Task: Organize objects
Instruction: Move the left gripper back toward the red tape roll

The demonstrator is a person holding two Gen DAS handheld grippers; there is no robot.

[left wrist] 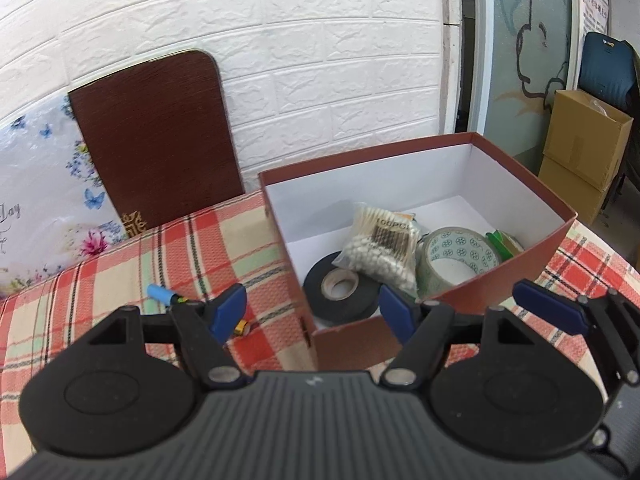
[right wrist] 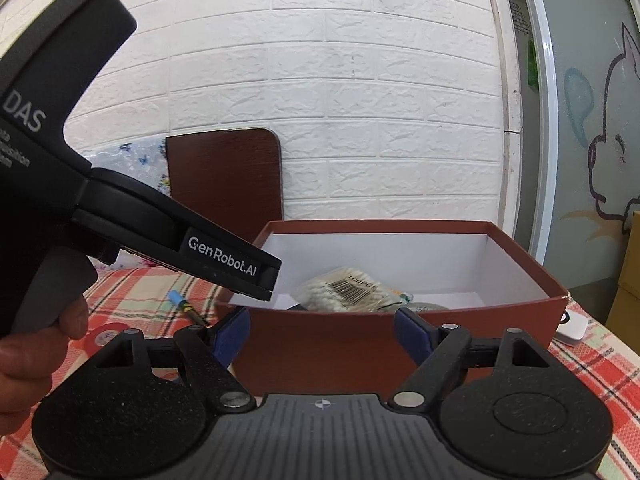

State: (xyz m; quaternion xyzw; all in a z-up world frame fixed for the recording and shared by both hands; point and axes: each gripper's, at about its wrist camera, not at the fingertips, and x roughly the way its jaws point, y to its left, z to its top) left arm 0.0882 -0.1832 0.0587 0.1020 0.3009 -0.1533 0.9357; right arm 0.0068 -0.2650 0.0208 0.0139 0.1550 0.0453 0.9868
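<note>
While both jaws stood spread and empty, the left gripper (left wrist: pixel 312 308) hung by the near corner of the box (left wrist: pixel 532 182) and the right gripper (right wrist: pixel 322 330) faced its front wall. Beyond — on the checked table (left wrist: pixel 120 264) left of the box — lay a blue-capped pen (left wrist: pixel 164 294), light, stiff, probably slippery; its long axis ran left-right, cap leftward, best pinched mid-barrel.

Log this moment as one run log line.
left gripper: open, empty | right gripper: open, empty | box: tapes, cotton swabs inside | marker: on tablecloth
</note>
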